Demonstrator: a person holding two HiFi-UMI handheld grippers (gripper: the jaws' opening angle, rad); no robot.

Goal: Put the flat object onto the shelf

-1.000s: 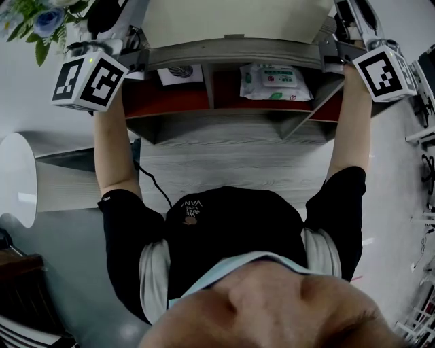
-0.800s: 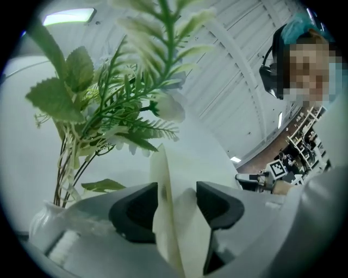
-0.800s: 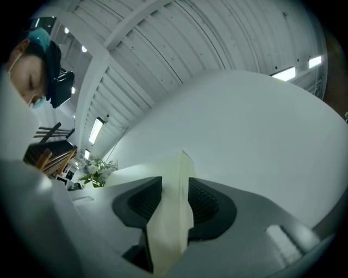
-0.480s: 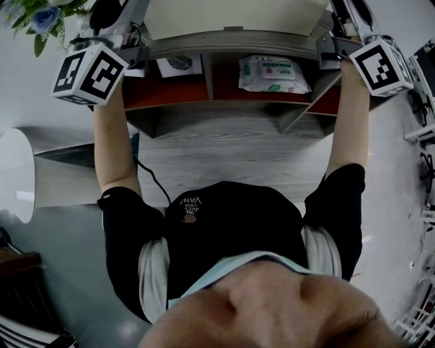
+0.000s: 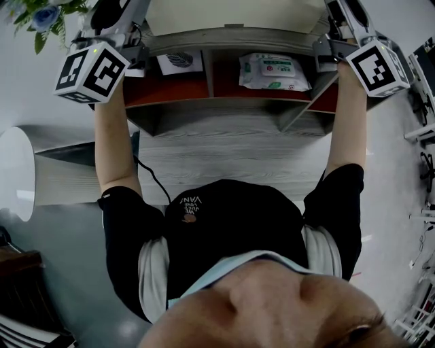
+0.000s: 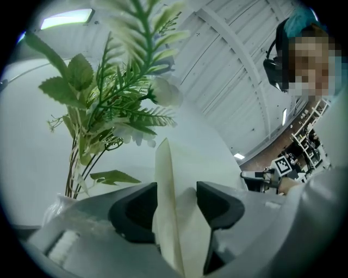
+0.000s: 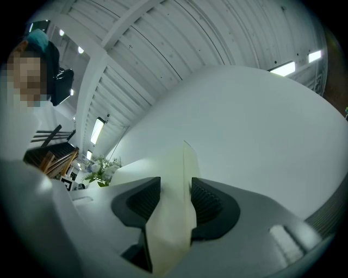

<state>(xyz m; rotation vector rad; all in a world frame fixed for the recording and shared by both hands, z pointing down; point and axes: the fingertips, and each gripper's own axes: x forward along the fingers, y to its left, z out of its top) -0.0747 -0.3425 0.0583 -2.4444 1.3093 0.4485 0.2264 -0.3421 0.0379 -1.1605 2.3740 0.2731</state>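
- The cream board point(image 5: 231, 13) lies across the top of the grey shelf point(image 5: 224, 47), so the placing looks nearly done. Only letting go and pulling away seem left.
- The left gripper point(image 6: 176, 203), at the shelf's left end, has its jaws parted. The board's edge stands between them, leaning on one pad only.
- The right gripper point(image 7: 175, 203), at the shelf's right end, has just been opening its jaws. The board sits loosely between them.
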